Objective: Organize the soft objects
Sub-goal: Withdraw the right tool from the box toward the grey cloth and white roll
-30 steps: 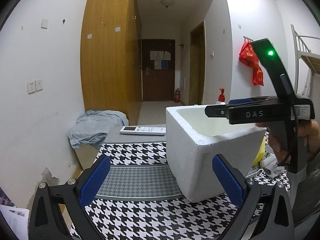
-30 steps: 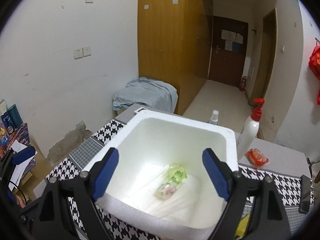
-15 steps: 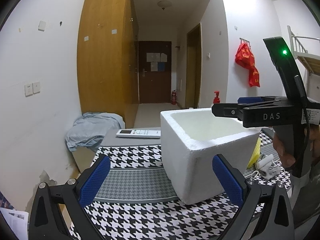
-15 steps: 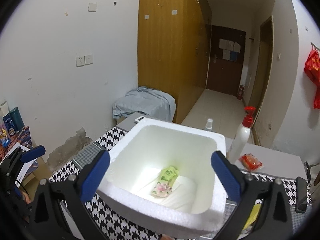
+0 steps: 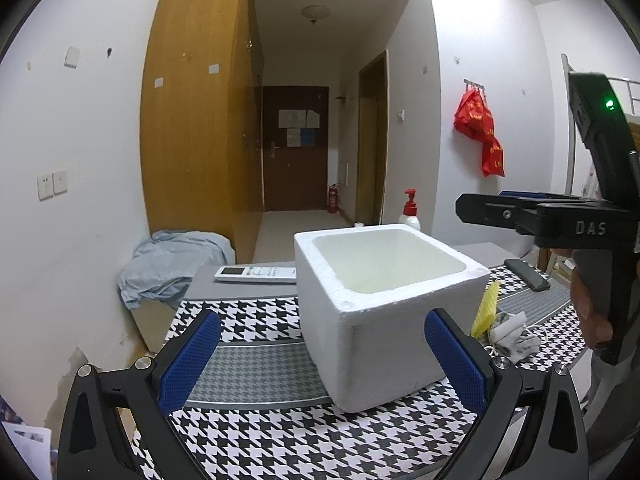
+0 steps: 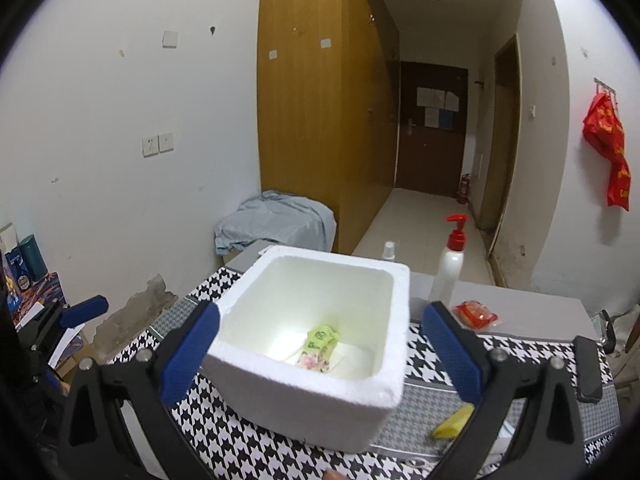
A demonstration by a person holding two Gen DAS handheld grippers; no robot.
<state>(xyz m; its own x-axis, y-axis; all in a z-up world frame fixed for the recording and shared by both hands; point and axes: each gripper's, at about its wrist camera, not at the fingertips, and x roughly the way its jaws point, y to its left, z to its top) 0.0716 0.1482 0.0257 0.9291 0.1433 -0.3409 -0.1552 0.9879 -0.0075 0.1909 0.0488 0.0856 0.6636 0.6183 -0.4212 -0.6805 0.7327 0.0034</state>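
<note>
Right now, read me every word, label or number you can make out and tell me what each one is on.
"DAS": raised letters on the black body of the right tongs, seen from the left wrist view.
Green packet inside the foam box: printing too small to read.
Red bags on the wall hook: gold characters, blurred.
Remote control: screen and buttons illegible.
Papers on the far door: unreadable.

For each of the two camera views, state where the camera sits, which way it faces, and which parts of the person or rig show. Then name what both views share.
Left wrist: on the left gripper, facing the foam box side-on; right gripper and hand visible.
Right wrist: on the right gripper, looking down into the box at a green packet; left gripper visible.
Shared: box, pump bottle, houndstooth cloth.
</note>
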